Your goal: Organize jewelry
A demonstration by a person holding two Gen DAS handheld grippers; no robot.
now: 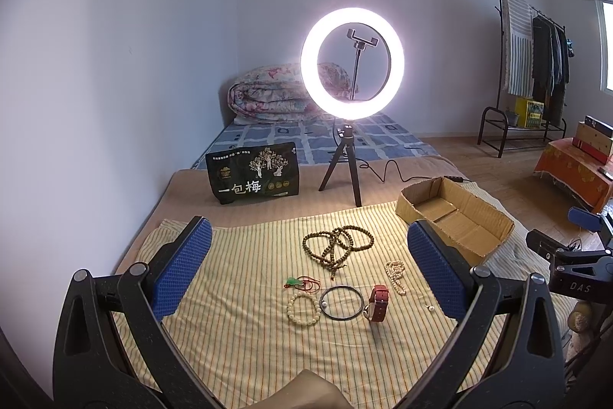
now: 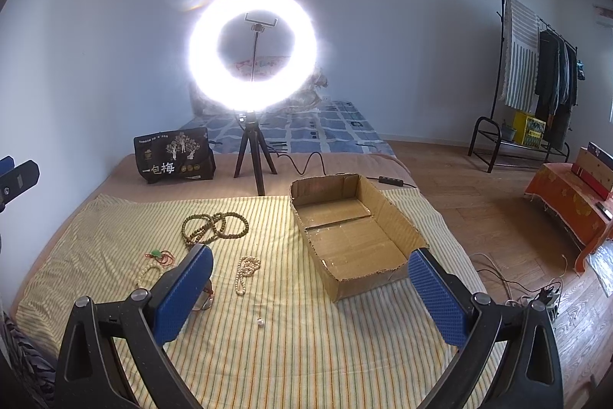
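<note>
Left claw: blue pads spread wide apart, nothing between them, held above the striped yellow cloth on the bed. Right claw: pads likewise wide apart, empty, over the same cloth, w/ its right pad near the front corner of the cardboard box. Jewelry lies loose on the cloth, none in the box. Items, left wrist view: brown wooden bead strand, looped several times, farthest from the claw; green pendant on red cord, nearer and to the left; white bead bracelet, touching or just beside a thin dark bangle; red-strap watch, just right of the bangle; cream pearl strand, right of the watch; single small pearl-like pc. near the right pad, type cannot be told. Box: open-top, shallow, interior bare, sits at the cloth's far right edge, well apart from the bracelet group. Behind the cloth: lit ring light on a small tripod w/ phone clamp, cable trailing right; dark snack bag standing left of the tripod. Folded floral quilt at the bed's far end. Clothes rack along the right wall.
</note>
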